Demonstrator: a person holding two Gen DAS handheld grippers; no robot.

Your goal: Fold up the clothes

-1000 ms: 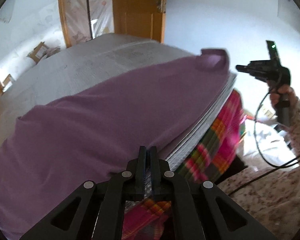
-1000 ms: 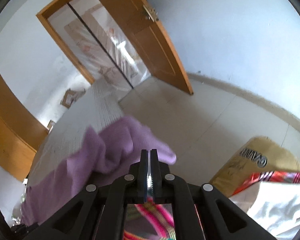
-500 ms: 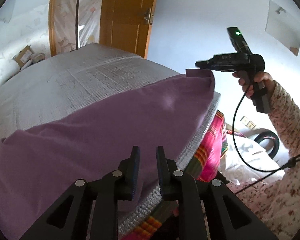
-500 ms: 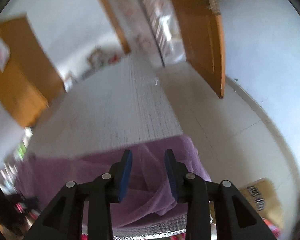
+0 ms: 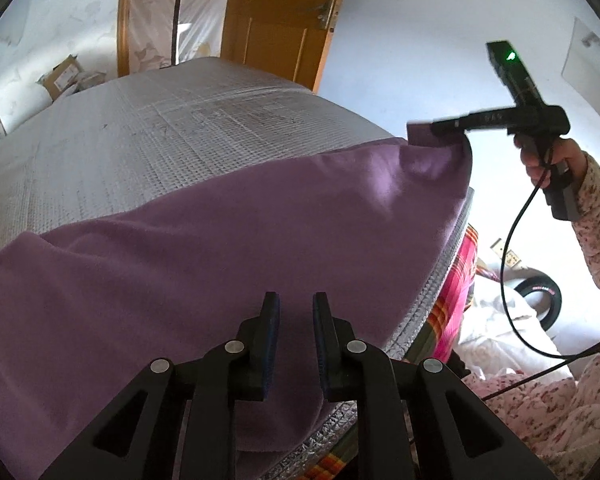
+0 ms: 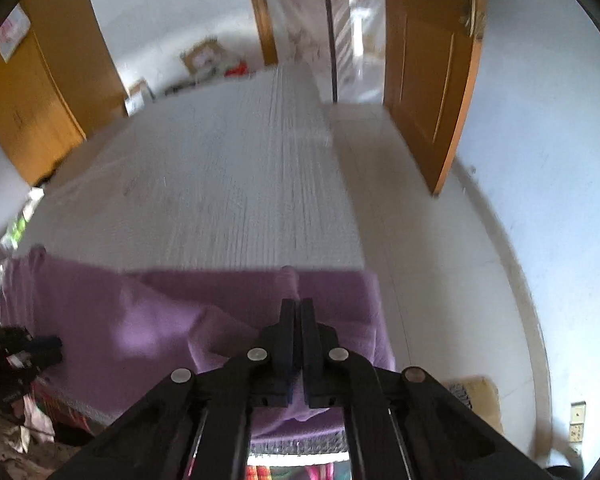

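A purple garment (image 5: 220, 240) lies spread along the near edge of a bed covered by a grey woven mat (image 5: 160, 120). My left gripper (image 5: 296, 308) hovers open just above the cloth near the bed's edge, with nothing pinched between its pads. At the garment's right-hand corner my right gripper (image 5: 436, 130), held by a hand in a floral sleeve (image 5: 596, 208), is shut on a raised fold of the cloth. The right wrist view shows that gripper (image 6: 297, 304) with its jaws together and a small peak of purple garment (image 6: 288, 280) standing up at the tips.
A pink plaid cloth (image 5: 456, 280) hangs below the mattress edge. An open wooden door (image 5: 276, 20) stands beyond the bed, with cardboard boxes (image 5: 60, 76) at the far left. A black cable (image 5: 508, 260) hangs from the right gripper, and a tyre (image 5: 540, 296) lies on the floor.
My left gripper has let go of the garment's edge and stands open. My right gripper opened, swung over the bed's corner and shut on the purple cloth there.
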